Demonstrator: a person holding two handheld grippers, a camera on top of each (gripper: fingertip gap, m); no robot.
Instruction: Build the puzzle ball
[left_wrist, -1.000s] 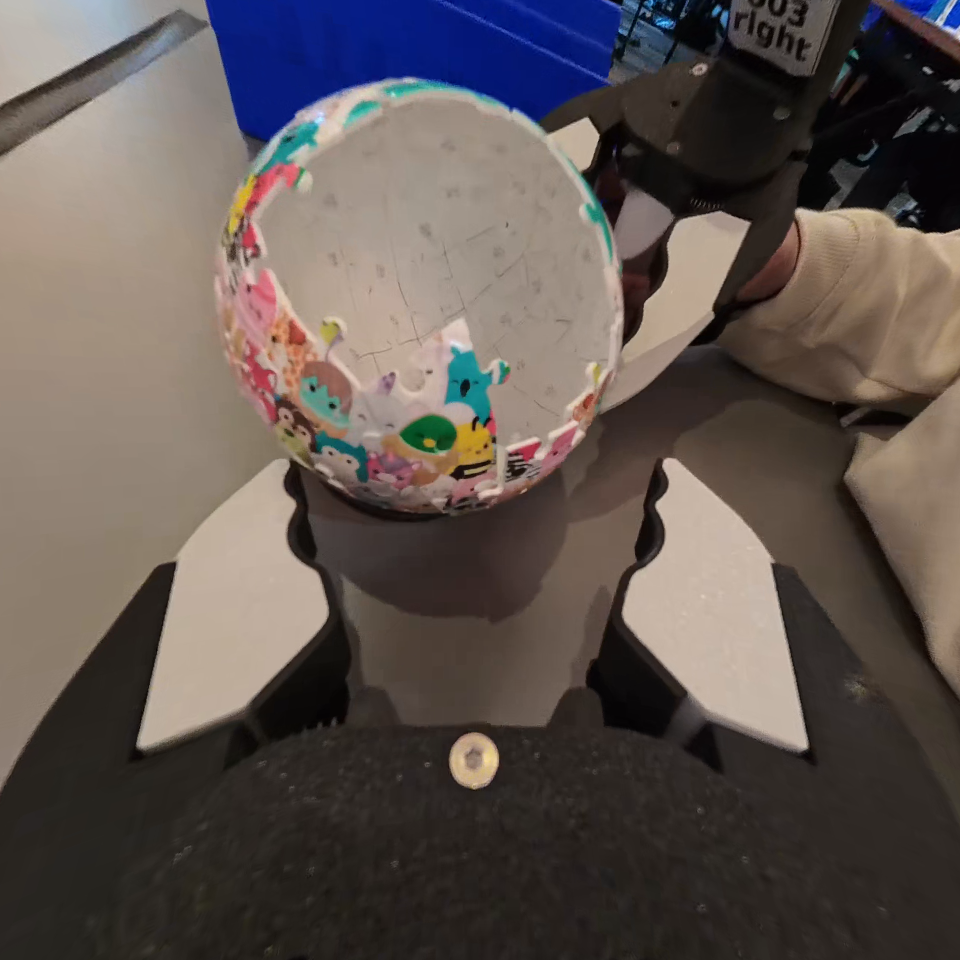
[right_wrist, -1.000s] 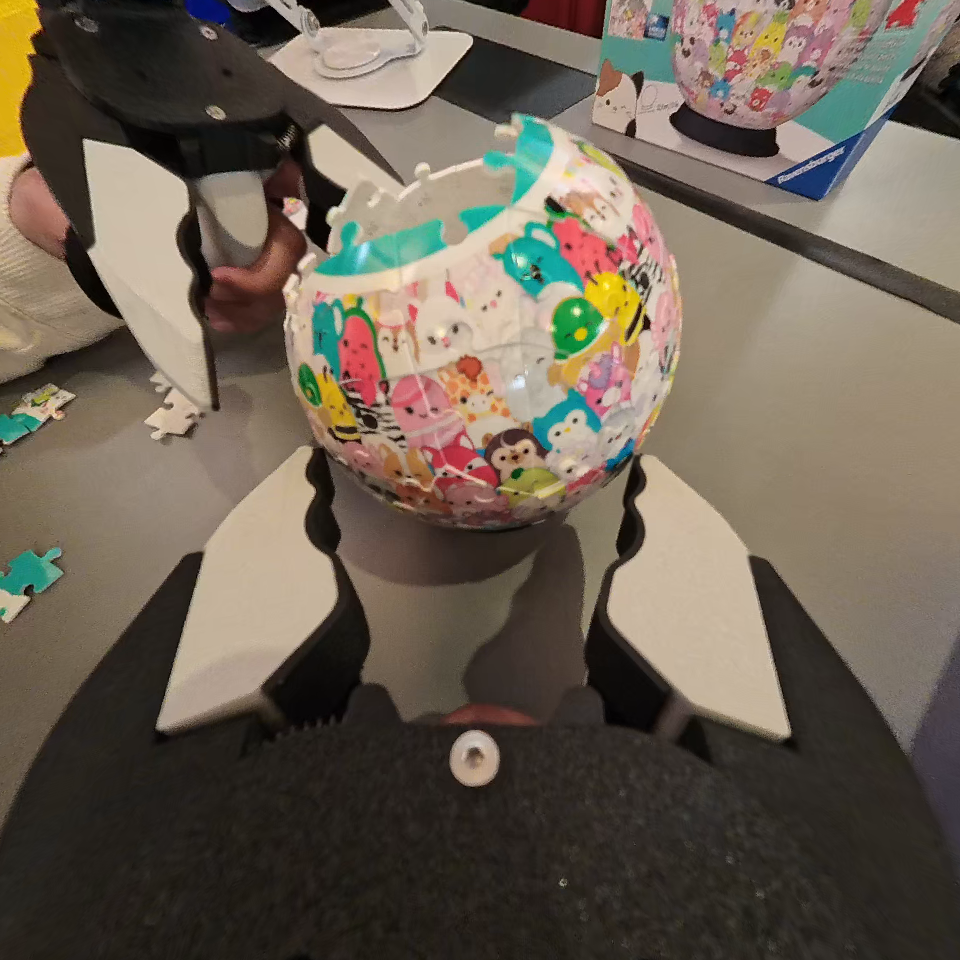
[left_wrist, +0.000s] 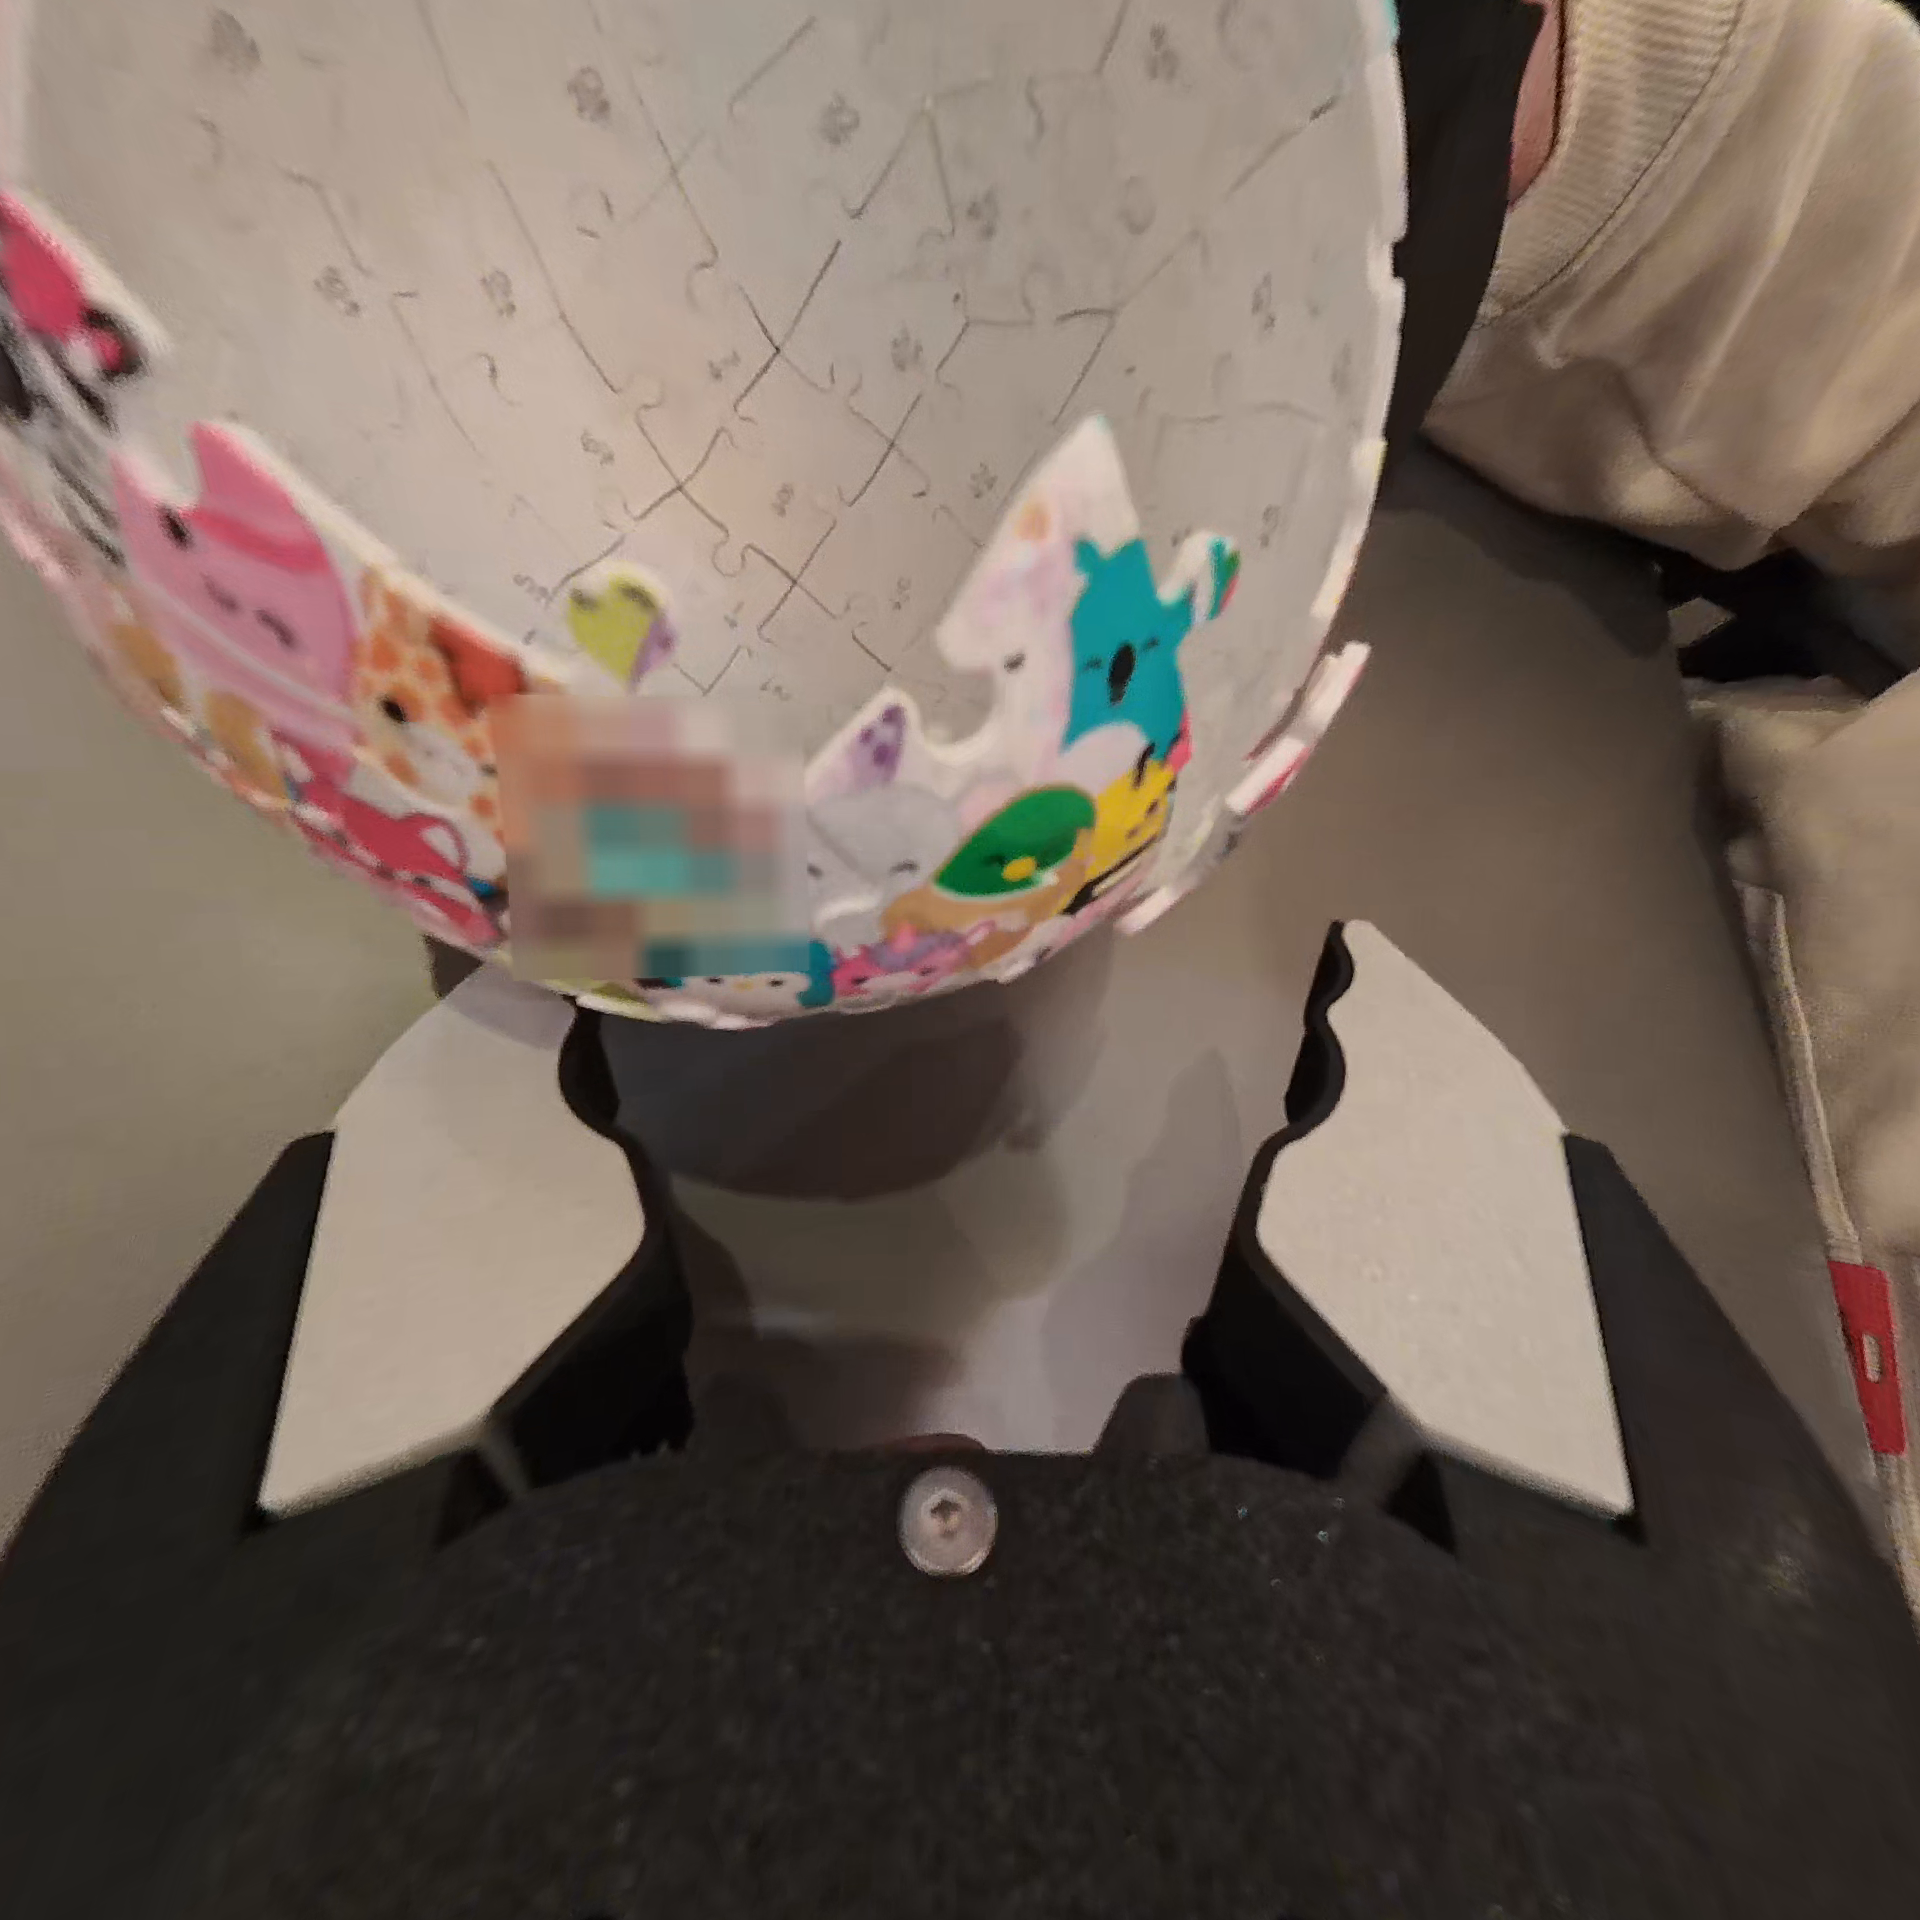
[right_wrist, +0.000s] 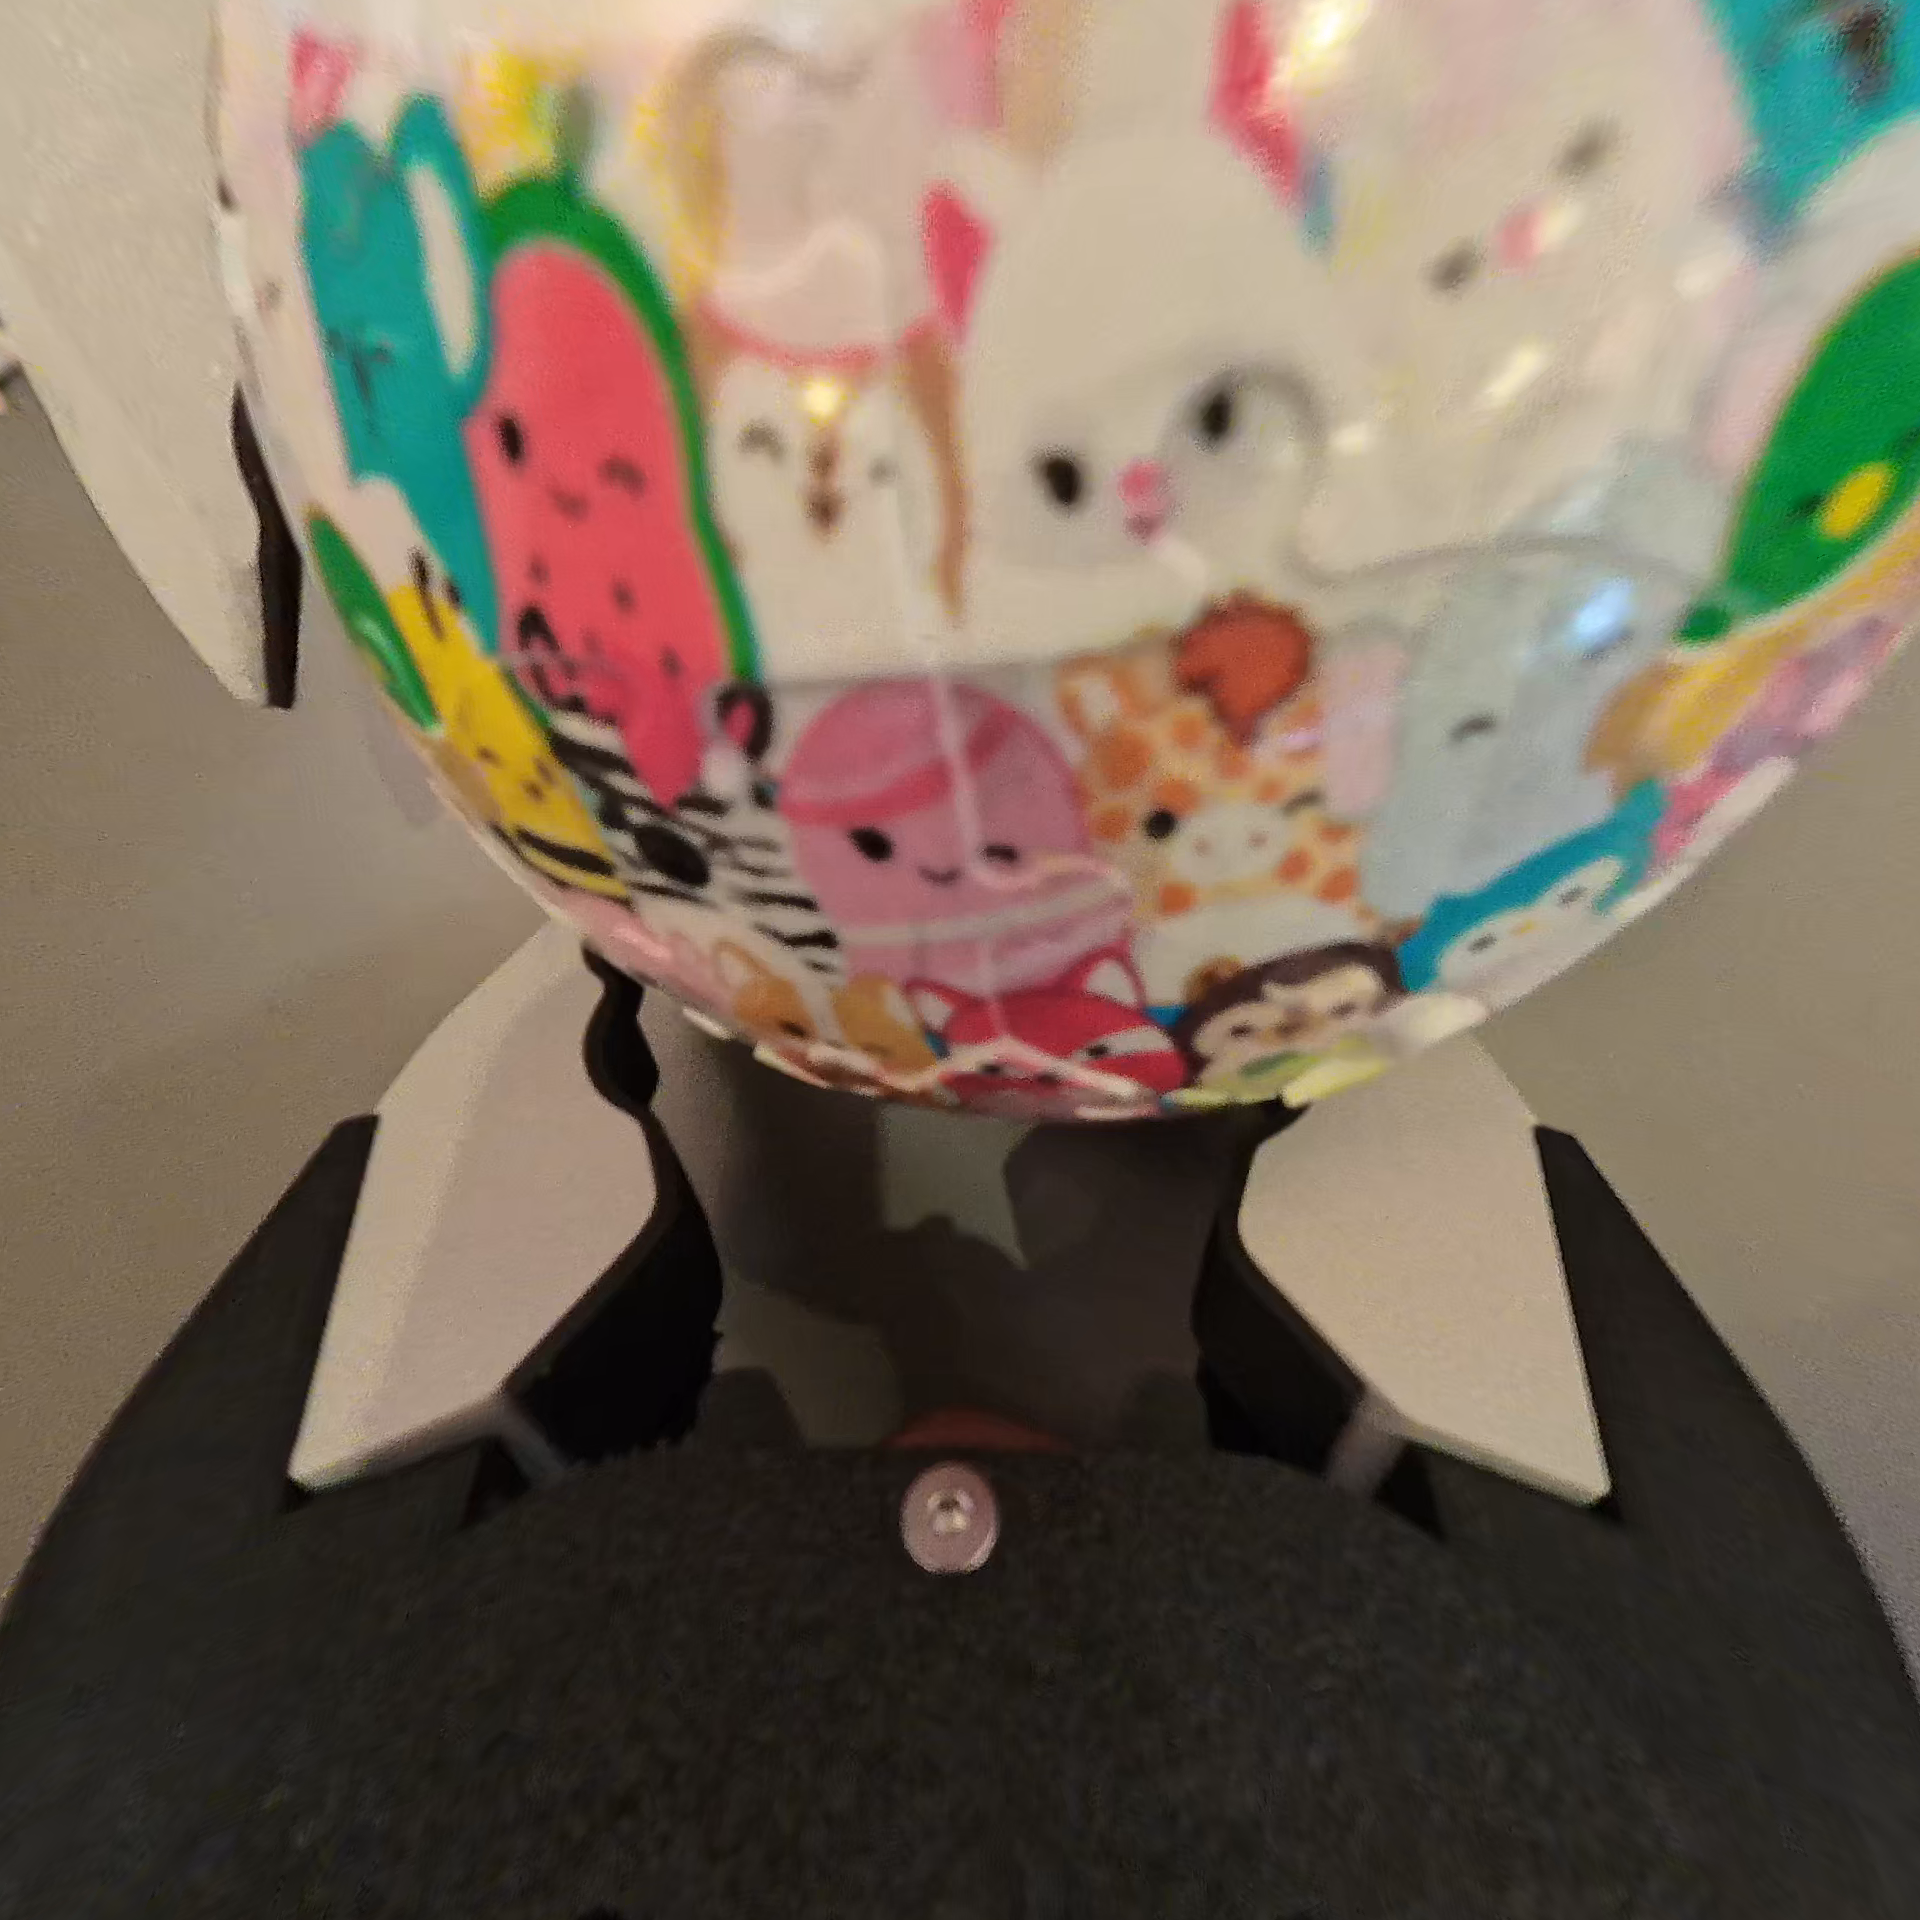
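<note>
The puzzle ball (left_wrist: 727, 312) is a partly built sphere printed with colourful cartoon animals, on a dark round stand (left_wrist: 821, 1101). In the left wrist view its open side faces me and shows the white inside with piece seams. My left gripper (left_wrist: 935, 987) is open, its fingers either side of the ball's underside and the stand. In the right wrist view the ball's closed printed side (right_wrist: 1039, 520) fills the frame above the stand (right_wrist: 935, 1174). My right gripper (right_wrist: 977, 1029) is open, its fingers flanking the ball's bottom; the ball hides the right fingertip.
A person's cream sleeve (left_wrist: 1683, 312) lies at the right of the grey table (left_wrist: 1507, 831). A dark part of the right gripper (left_wrist: 1444, 208) shows behind the ball's right edge. A white finger of the left gripper (right_wrist: 125, 416) shows at the upper left.
Both grippers have moved forward and lower, close up to the ball from opposite sides. The ball now fills the upper half of each view. Both stay open.
</note>
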